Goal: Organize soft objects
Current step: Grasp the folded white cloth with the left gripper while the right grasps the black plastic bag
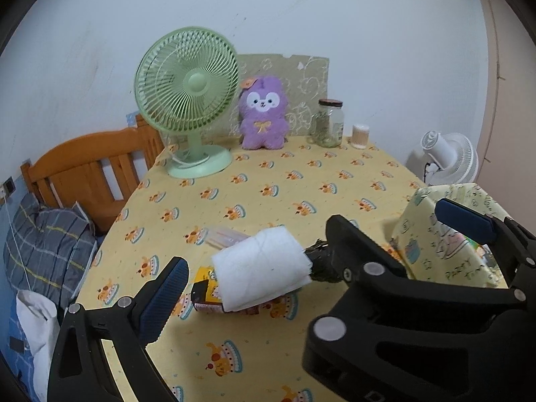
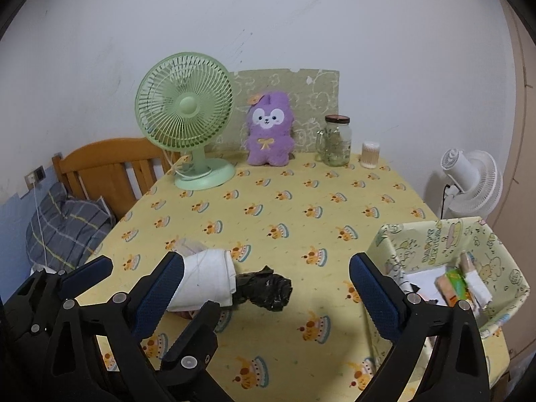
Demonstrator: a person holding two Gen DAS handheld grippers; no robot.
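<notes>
left wrist view has the left gripper (image 1: 254, 268) spread wide around a white folded cloth (image 1: 261, 268) lying on the yellow tablecloth (image 1: 268, 184), touching nothing. the right gripper (image 2: 268, 288) is wide open too, empty. fabric bin (image 1: 445, 234) reads "party", rest unreadable.
</notes>
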